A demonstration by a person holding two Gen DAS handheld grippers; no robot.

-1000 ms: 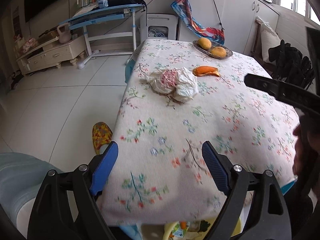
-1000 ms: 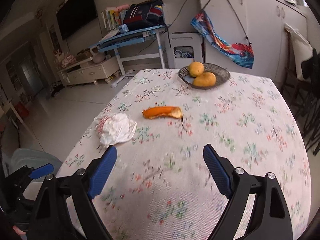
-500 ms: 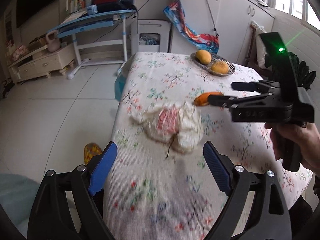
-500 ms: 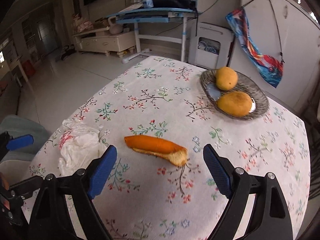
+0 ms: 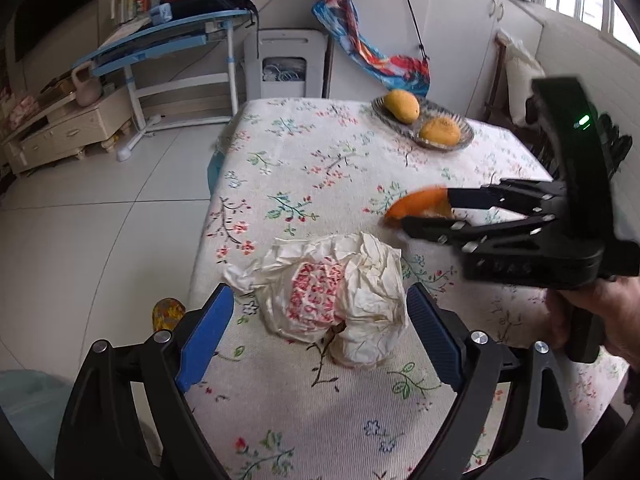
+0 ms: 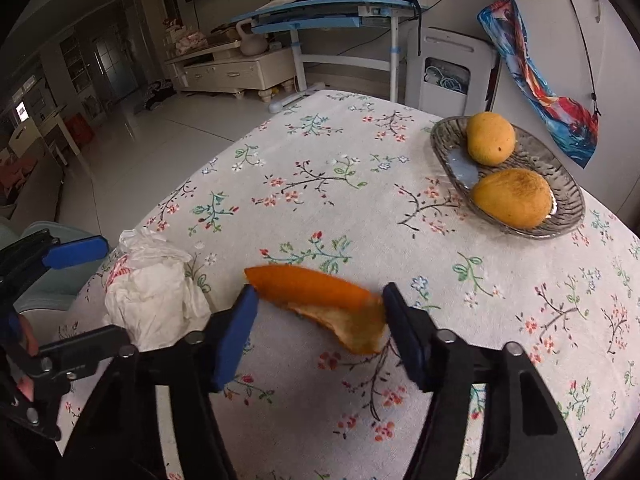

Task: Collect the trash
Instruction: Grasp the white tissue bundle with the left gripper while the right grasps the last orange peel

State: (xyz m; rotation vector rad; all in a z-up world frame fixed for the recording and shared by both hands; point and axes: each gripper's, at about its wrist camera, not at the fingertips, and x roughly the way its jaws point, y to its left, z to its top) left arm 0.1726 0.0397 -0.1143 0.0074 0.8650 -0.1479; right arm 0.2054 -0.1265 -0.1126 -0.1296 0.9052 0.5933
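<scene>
A crumpled white wrapper with red print (image 5: pixel 332 296) lies on the floral tablecloth near the table's left edge. My left gripper (image 5: pixel 320 328) is open, its blue pads on either side of the wrapper, apart from it. An orange peel (image 6: pixel 320 300) lies on the cloth to the right of the wrapper. My right gripper (image 6: pixel 316 316) has its jaws narrowed around the peel, the pads at or very near its two ends. The right gripper also shows in the left wrist view (image 5: pixel 432 212), at the peel (image 5: pixel 416 208). The wrapper also shows in the right wrist view (image 6: pixel 152 292).
A grey dish (image 6: pixel 568 200) with two yellow mangoes (image 6: pixel 508 196) stands at the table's far right. The table's left edge (image 5: pixel 204 240) drops to a tiled floor. A blue desk (image 5: pixel 168 36) and a low cabinet stand beyond.
Both grippers moved forward over the table. The left one now straddles the wrapper. The right one reached the peel and its jaws narrowed around it.
</scene>
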